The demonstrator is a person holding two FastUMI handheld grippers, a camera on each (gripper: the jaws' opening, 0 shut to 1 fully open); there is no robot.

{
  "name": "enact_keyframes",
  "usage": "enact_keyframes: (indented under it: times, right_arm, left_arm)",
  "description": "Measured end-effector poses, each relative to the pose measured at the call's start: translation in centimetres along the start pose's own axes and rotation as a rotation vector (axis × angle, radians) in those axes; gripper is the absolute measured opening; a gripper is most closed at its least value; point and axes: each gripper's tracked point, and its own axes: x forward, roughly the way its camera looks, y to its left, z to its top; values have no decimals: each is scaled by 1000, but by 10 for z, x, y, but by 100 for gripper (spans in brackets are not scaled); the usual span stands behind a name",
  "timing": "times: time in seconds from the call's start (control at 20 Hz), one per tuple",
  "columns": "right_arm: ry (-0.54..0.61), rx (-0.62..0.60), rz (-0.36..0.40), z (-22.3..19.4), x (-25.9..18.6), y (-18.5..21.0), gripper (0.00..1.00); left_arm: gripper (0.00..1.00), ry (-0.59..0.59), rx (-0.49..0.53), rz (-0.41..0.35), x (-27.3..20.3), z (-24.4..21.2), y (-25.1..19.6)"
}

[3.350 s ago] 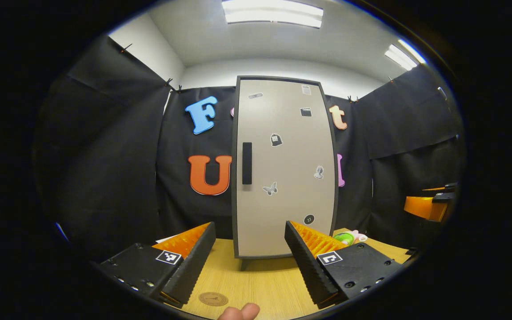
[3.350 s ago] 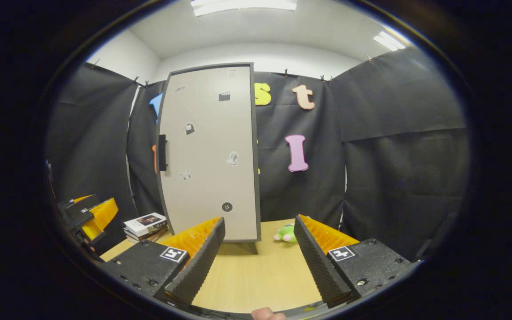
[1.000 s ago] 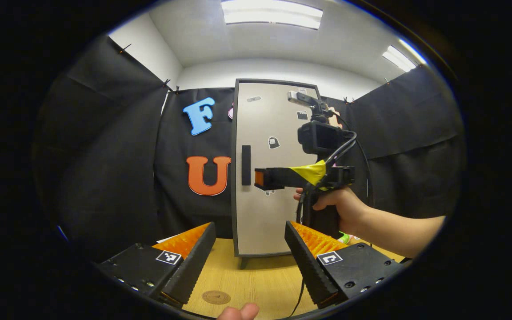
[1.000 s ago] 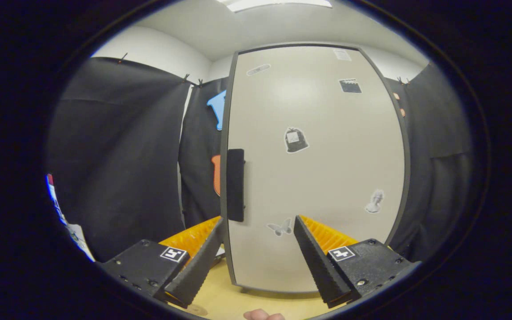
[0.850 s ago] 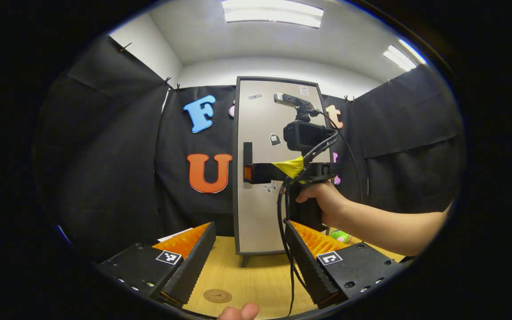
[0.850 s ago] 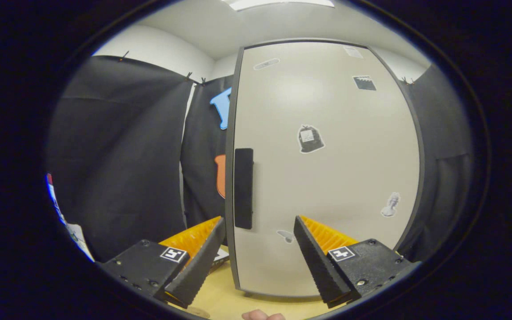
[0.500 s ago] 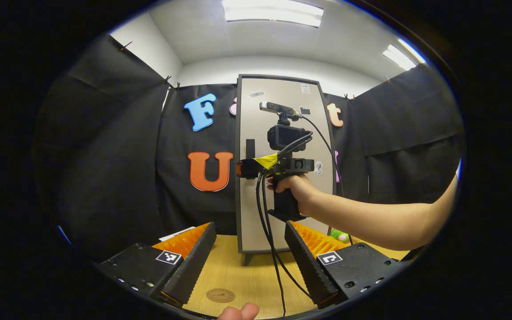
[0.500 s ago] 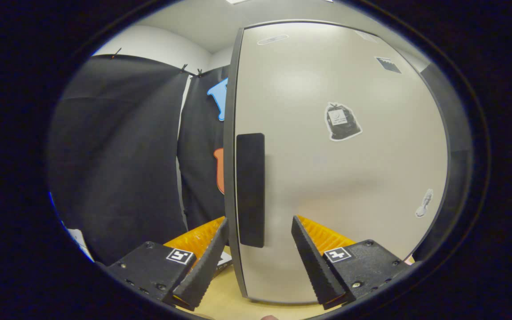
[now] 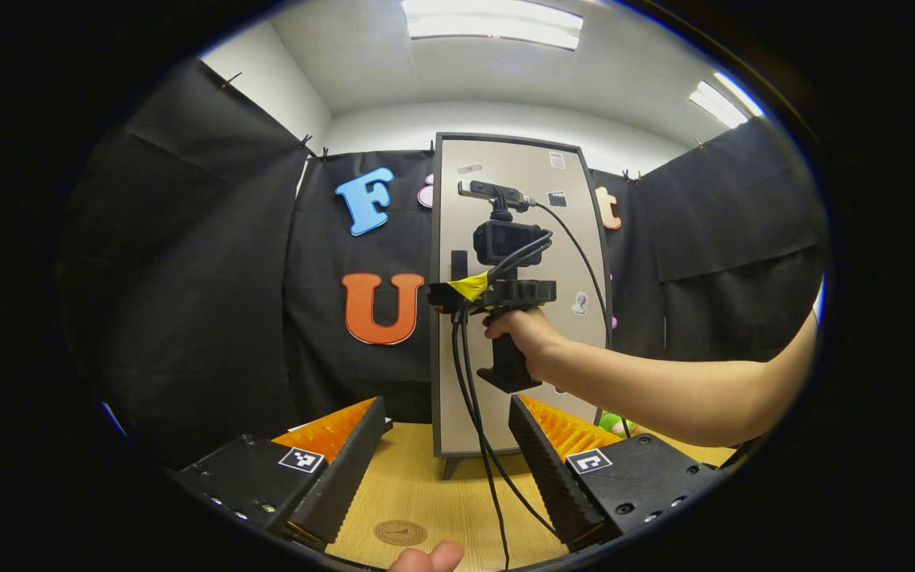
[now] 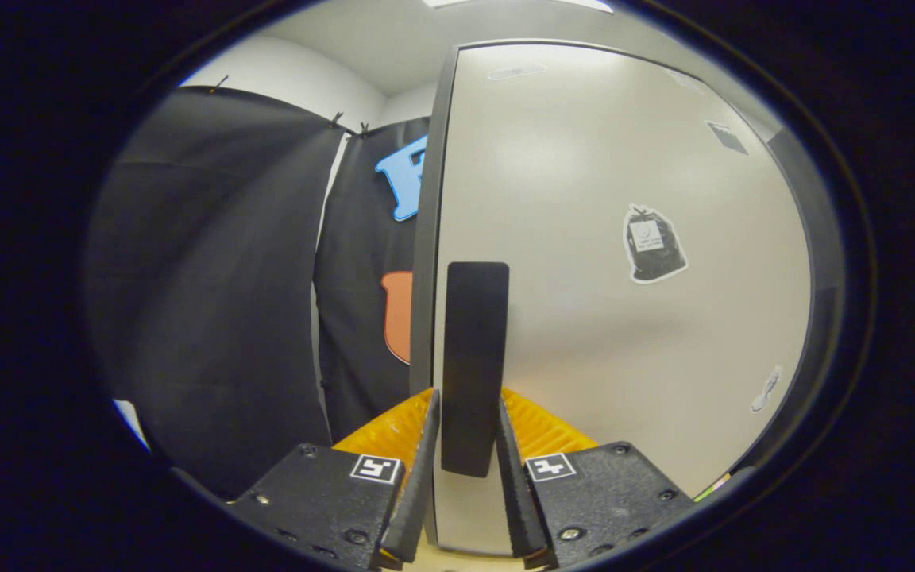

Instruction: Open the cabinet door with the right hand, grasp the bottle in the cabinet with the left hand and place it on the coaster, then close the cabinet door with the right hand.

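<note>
Left gripper view: left gripper (image 9: 448, 469), fingers spread, grasping nothing, above tabletop (image 9: 434, 496); coaster (image 9: 399, 532) near; closed cabinet door (image 9: 517, 238) far; hand (image 9: 525, 338) holding right gripper (image 9: 435, 295) at handle (image 9: 458, 264).
Right gripper view: right gripper (image 10: 464, 469), fingers clenched on handle (image 10: 473, 357), left edge of door (image 10: 624, 318).

the tall beige cabinet door with a dark frame (image 9: 517, 318) stands shut, walling off the inside. the right gripper (image 10: 465, 465), a hand (image 9: 525, 334) and dangling black cables (image 9: 473, 413) cross in front of it. bare wooden tabletop (image 9: 442, 496) lies between the left gripper's (image 9: 445, 469) wide-apart fingers, with a round brown coaster (image 9: 399, 532) there.
</note>
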Motion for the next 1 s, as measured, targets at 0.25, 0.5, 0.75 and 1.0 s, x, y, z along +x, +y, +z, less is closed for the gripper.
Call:
enact_keyframes:
  times: [0.25, 0.5, 0.75, 1.0]
  right_arm:
    - [-1, 28, -1, 0, 1, -2, 30]
    - [18, 27, 3, -1, 0, -2, 22]
    - [33, 28, 52, 1, -16, 4, 20]
    - [29, 40, 113, 1, -75, 3, 20]
  left_arm:
    - [95, -2, -13, 11, 4, -1, 6]
    - [95, -8, -22, 20, 4, 2, 12]
    - [95, -15, -20, 36, 1, 4, 16]
    - [95, -25, -2, 59, -6, 5, 20]
